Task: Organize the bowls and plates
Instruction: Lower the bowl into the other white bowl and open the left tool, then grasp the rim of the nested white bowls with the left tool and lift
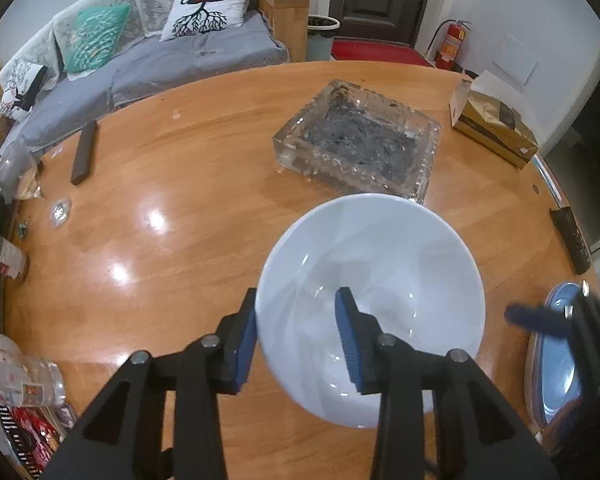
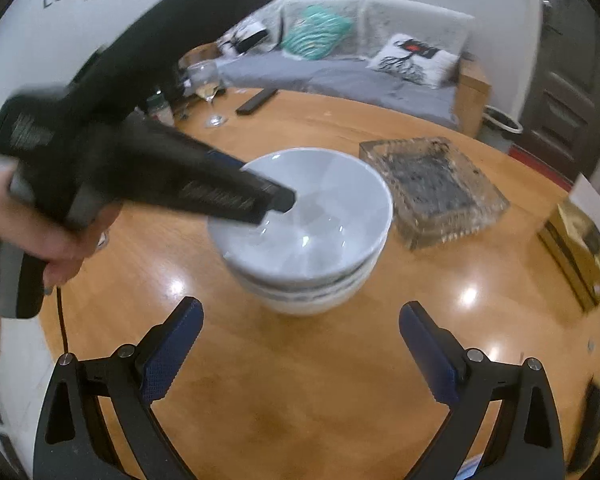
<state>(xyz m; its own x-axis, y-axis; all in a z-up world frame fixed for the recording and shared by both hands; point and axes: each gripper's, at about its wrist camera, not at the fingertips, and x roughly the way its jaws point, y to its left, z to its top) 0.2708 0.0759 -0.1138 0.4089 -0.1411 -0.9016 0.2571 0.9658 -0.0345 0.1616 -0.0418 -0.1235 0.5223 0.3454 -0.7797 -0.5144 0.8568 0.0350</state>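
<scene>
Left gripper (image 1: 296, 336) jaws are straddling the near rim of the top white bowl (image 1: 380, 280), one pad outside the wall, one inside. A gap is showing between the inner pad and the porcelain, so the jaws are standing apart around the rim; whether they are pinching it, I cannot tell. Straddling the rim looks like the only workable hold on so wide a bowl.

The right wrist view is showing that bowl sitting tilted in a stack of bowls (image 2: 312, 292), probably being nested or just let go.

Right gripper (image 2: 300, 344) is hanging wide open and empty, the stack just ahead of its pads, likely waiting.

Beyond the left jaws, a glass ashtray (image 1: 356, 140) is sitting close behind the bowl. To their right, a blue plate (image 1: 556, 360) is lying at the table (image 1: 180, 160) edge, not yet sorted.
</scene>
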